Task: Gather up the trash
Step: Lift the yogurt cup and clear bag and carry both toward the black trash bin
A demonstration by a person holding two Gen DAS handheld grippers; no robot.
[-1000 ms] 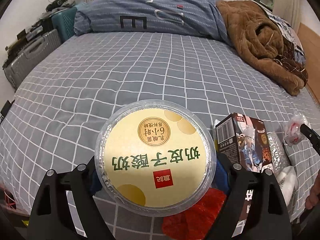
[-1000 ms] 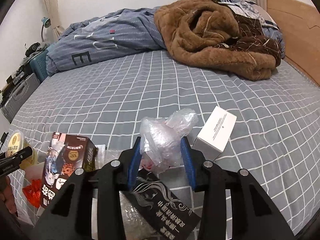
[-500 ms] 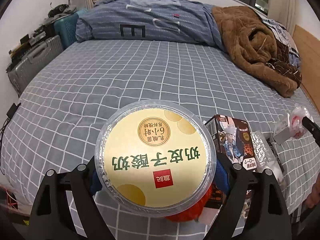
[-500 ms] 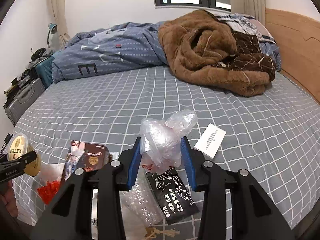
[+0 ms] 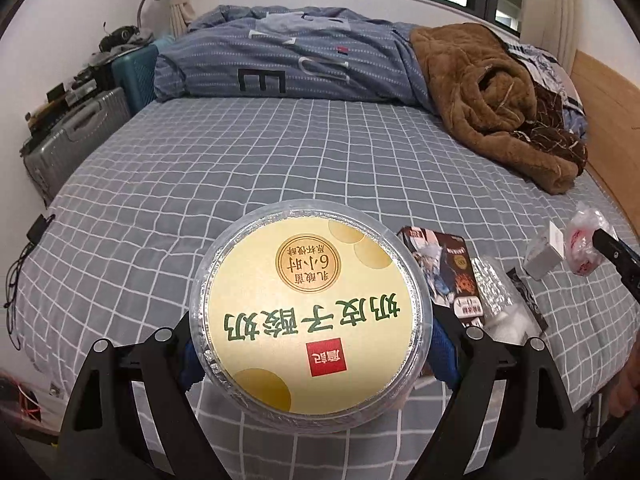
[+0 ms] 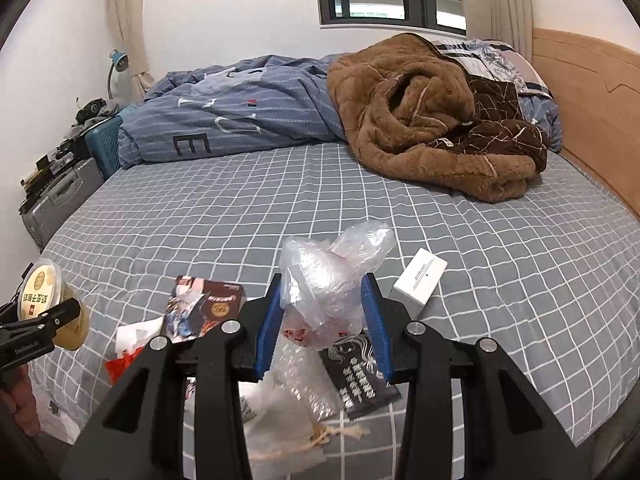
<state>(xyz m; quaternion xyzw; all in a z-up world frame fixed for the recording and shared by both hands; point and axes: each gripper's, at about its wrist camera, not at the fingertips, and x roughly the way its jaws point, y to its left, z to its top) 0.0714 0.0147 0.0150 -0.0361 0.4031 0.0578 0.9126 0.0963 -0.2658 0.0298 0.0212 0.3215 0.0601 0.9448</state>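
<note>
Above the grey checked bedsheet (image 6: pixel 500 280), near its front edge: both grippers loaded, both clear of the bed.

Left gripper (image 5: pixel 312 344): spread wide, clamped across round clear-plastic yoghurt tub with yellow printed foil lid (image 5: pixel 312 312). Right gripper (image 6: pixel 324 320): narrower, blue pads pinched on crumpled clear plastic bag (image 6: pixel 332 276), its upper part bulging loose over the pads.

Remaining trash on the sheet, all near that front edge: dark printed carton with cartoon art (image 6: pixel 204 308); red wrapper scrap (image 6: pixel 120 364) and white paper just beside it; bubble-wrap piece (image 6: pixel 304 384) under the right gripper; black sachet with white lettering (image 6: pixel 360 380); small cloth drawstring pouch (image 6: pixel 288 444); white rectangular box (image 6: pixel 420 284) slightly farther up the sheet.

Risks, judged:
- Tub held only at its round wall; smooth plastic, likely to rotate or slide out if tilted or jolted. Contents unknown, so spill onto sheet possible.
- Bag soft and slippery; grip catches a fold only, could creep free. Anything inside could fall out of its open end.
- Both grippers full; no spare for the remaining pieces until one load is dropped off.

Hidden or unclear:
- No bin or trash bag visible in either view; drop-off place unknown.
- Tub body hidden behind its lid in left view; fill level unreadable.
- Pink-red item inside bag not identifiable.
- Lowest litter partly covered by the right gripper's frame.
- Brown fleece blanket (image 6: pixel 420 120) and blue striped duvet (image 6: pixel 240 116) heaped at the sheet's far end; anything beneath unseen.
</note>
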